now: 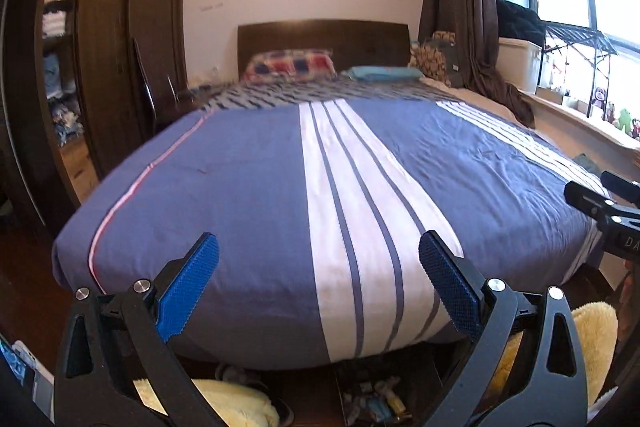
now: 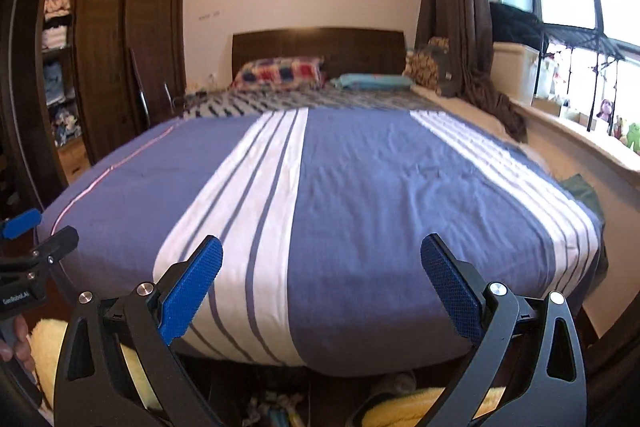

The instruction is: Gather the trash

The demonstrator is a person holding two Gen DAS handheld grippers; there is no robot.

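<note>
Step in hand, as judged: search and approach. No trash is held. The left gripper (image 1: 318, 283) is spread wide and empty, low in the left wrist view; the right gripper (image 2: 320, 285) is likewise spread and empty, low in the right wrist view. Both face the bed (image 1: 248, 187), whose blue striped cover shows no litter.

Probable task items: a clutter of small objects (image 1: 376, 403) on the floor at the bottom centre of the left wrist view, below the foot of the bed. The same clutter (image 2: 276, 413) shows at the bottom edge of the right wrist view.

Next move, as judged: lower one gripper toward the clutter and centre a single item between the fingers.

Limits: the clutter is shadowed, cut off by the frame and partly screened by the gripper arms; individual items cannot be identified. No trash container is visible.
</note>
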